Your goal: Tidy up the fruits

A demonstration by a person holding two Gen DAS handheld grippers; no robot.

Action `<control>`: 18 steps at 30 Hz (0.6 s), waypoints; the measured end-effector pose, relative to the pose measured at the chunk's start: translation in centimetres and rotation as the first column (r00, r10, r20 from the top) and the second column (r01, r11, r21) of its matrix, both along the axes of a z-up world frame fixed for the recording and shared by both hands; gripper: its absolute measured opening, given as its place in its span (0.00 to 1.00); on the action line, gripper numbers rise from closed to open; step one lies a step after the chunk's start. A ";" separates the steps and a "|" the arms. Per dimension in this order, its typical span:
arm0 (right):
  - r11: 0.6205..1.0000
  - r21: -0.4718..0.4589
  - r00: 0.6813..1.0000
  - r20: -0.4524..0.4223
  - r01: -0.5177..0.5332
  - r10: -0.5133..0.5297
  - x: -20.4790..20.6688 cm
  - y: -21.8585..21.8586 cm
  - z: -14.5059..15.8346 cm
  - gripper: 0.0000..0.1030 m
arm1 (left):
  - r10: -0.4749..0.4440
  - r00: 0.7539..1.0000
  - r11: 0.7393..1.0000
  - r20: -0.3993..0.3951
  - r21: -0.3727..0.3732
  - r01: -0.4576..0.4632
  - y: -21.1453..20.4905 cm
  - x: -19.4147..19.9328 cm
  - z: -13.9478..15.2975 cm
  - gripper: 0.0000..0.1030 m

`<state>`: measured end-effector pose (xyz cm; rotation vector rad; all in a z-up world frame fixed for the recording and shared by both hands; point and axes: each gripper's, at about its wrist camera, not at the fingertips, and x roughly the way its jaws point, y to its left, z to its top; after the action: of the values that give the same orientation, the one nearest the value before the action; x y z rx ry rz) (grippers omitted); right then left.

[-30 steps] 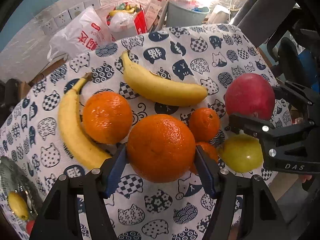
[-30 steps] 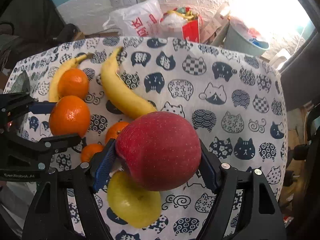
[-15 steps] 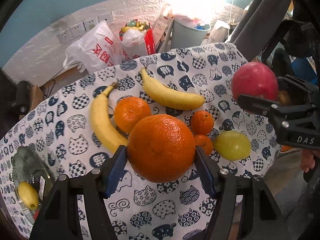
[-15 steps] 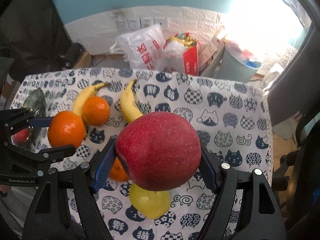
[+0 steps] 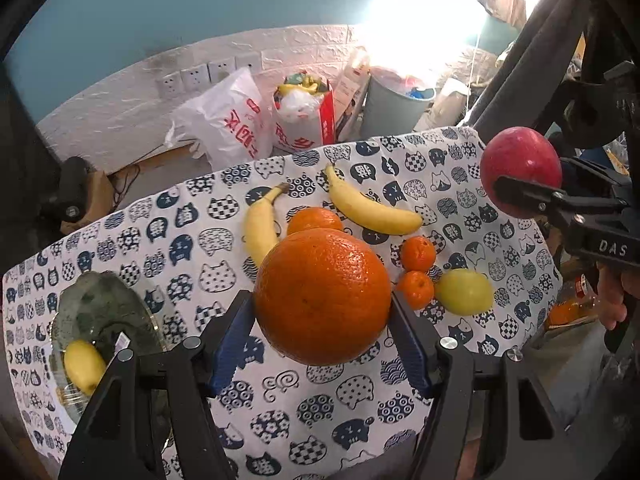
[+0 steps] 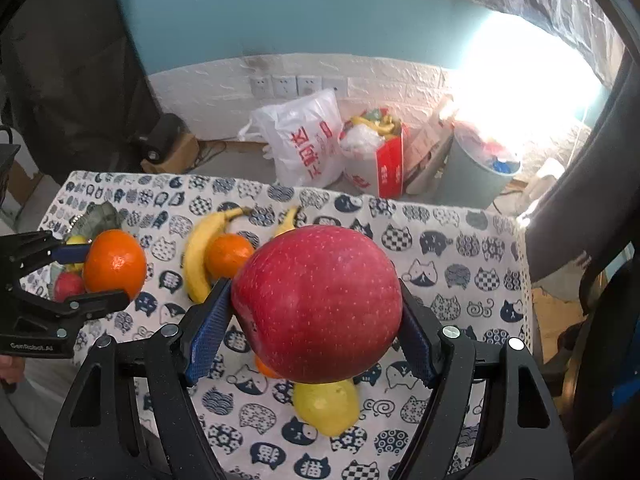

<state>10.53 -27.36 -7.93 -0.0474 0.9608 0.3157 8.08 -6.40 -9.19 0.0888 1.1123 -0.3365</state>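
My left gripper [image 5: 322, 320] is shut on a big orange [image 5: 322, 296], held well above the cat-print tablecloth [image 5: 280, 400]. My right gripper [image 6: 316, 320] is shut on a red apple [image 6: 316, 304], also lifted; the same apple [image 5: 520, 168] shows at the right of the left wrist view. On the cloth lie two bananas [image 5: 370, 208] [image 5: 260, 226], a second orange [image 5: 314, 220], two mandarins [image 5: 418, 254] [image 5: 416, 288] and a yellow-green pear [image 5: 464, 292]. A glass bowl [image 5: 104, 312] at the left holds a lemon [image 5: 84, 366] and a small red fruit [image 6: 68, 284].
Beyond the table's far edge, on the floor by the white brick wall, stand a white plastic bag [image 5: 228, 124], a red box of rubbish [image 5: 304, 116] and a grey bin [image 5: 396, 100]. A dark chair [image 6: 580, 208] is at the right. A person's hand [image 5: 612, 292] holds the right gripper.
Both grippers have risen with their fruit; the table looks smaller and farther below. The bowl at the left has come more into view. Both grips are unchanged.
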 end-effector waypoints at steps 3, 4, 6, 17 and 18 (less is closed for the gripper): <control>1.000 0.003 1.000 0.015 -0.012 0.012 -0.2 0.8 0.7 0.74 | 0.012 1.000 1.000 0.018 -0.001 -0.012 1.1 -0.8 0.8 0.67; 1.000 0.005 1.000 0.021 -0.018 0.018 -0.2 1.2 1.0 0.74 | 0.017 1.000 1.000 0.023 -0.003 -0.017 1.6 -1.1 1.0 0.67; 1.000 0.009 0.999 0.030 -0.029 0.029 -0.3 1.7 1.5 0.74 | 0.030 0.999 0.999 0.030 -0.010 -0.030 2.5 -1.5 1.4 0.67; 0.995 0.010 0.994 0.056 -0.095 0.095 -0.1 5.6 2.8 0.74 | 0.097 0.994 0.995 0.055 -0.018 -0.096 6.4 -2.7 2.1 0.67; 0.995 0.010 0.993 0.058 -0.101 0.101 -0.1 6.0 2.9 0.74 | 0.106 0.993 0.994 0.055 -0.021 -0.105 6.9 -2.8 2.1 0.67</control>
<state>10.44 -21.33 -5.02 -0.0929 0.9009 0.4118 5.25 0.45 -7.04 0.0227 1.0541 -0.2483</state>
